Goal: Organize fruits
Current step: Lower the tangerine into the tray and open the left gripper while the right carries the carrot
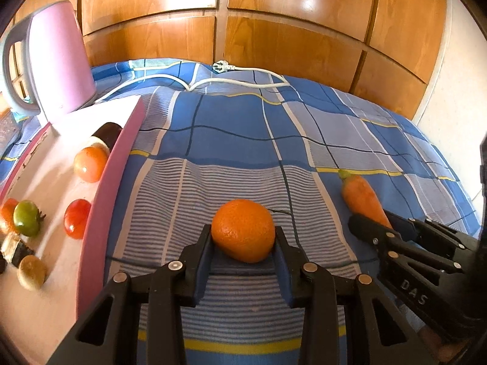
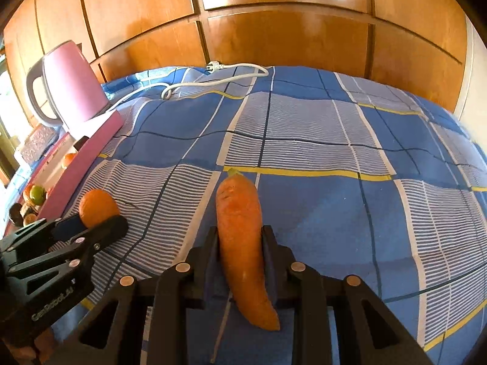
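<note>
My left gripper (image 1: 243, 237) is shut on an orange (image 1: 243, 229) just above the blue checked cloth; both pads touch its sides. It also shows in the right wrist view (image 2: 97, 206). My right gripper (image 2: 240, 237) is shut on a carrot (image 2: 242, 243), stem end pointing away; the carrot also shows in the left wrist view (image 1: 363, 197). A pink-rimmed white tray (image 1: 100, 200) at the left holds a red tomato (image 1: 76, 218), an orange tomato (image 1: 90, 164), a green fruit (image 1: 26, 217) and several other pieces.
A pink kettle (image 1: 57, 57) stands behind the tray. A white power cord with plug (image 1: 219, 70) lies at the far edge of the cloth. Wooden cabinet doors (image 1: 274, 24) close the back.
</note>
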Tool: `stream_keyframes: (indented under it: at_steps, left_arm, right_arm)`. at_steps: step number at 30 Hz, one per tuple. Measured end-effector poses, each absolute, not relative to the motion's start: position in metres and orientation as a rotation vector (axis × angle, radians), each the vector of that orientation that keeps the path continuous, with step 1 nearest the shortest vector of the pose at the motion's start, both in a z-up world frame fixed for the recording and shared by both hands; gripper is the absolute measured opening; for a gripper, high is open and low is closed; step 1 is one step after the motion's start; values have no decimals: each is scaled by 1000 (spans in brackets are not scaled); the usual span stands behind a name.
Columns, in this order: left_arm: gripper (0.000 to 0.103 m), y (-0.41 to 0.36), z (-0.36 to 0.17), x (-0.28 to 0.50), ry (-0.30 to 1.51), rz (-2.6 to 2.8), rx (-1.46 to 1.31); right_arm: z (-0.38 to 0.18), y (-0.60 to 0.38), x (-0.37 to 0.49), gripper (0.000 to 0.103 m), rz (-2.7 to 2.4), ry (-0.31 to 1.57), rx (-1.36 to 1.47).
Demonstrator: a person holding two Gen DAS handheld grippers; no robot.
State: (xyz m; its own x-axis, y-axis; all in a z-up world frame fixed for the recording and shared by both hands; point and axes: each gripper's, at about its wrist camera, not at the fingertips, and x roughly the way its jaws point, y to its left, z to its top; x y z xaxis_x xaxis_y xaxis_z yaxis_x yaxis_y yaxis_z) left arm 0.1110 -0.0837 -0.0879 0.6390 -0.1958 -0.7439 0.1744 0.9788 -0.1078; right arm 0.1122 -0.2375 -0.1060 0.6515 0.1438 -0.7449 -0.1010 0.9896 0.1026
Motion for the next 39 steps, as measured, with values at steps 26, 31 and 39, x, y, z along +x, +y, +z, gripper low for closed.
stream_keyframes:
  at_steps: [26, 31, 39]
  left_arm:
    - [37, -62, -51, 74, 785, -236, -78]
    - [37, -54, -40, 68, 757, -235, -93]
    - [37, -41, -28, 61, 734, -223, -112]
  right_arm:
    - [-112, -254, 90, 27, 338, 991, 674]
    - [-107, -245, 88, 27, 408, 985, 744]
    - [-93, -235, 88, 27, 443, 973, 726]
